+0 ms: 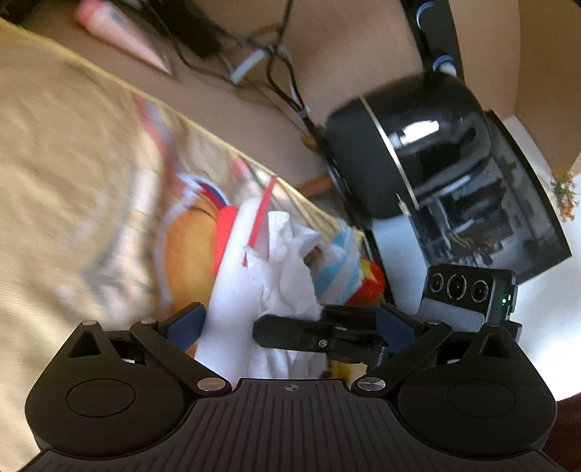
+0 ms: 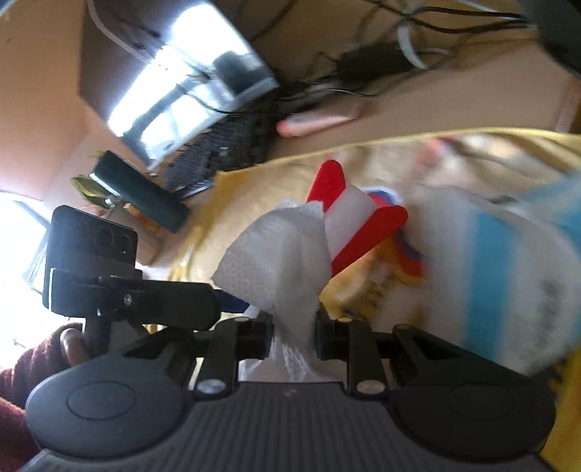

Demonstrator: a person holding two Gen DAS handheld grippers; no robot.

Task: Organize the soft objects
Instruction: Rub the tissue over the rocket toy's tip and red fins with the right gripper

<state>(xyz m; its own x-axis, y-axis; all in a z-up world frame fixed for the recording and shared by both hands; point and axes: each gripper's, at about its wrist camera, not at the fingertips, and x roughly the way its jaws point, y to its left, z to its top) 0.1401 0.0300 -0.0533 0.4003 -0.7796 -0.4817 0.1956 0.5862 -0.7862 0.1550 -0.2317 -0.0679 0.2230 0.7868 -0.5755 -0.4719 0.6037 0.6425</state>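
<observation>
My right gripper's [image 2: 293, 336] fingertips vanish behind the white tissue [image 2: 279, 261]. Right of the tissue, the blue-striped sock [image 2: 508, 276] smears with blur, its far end cut off.

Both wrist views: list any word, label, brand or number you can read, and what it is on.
No legible text in either view.
Pink tube: dark print, too blurred to read.
Yellow cloth: printed cartoon graphic, any lettering smeared by motion blur.
Keyboard: keycaps too small and blurred.
</observation>
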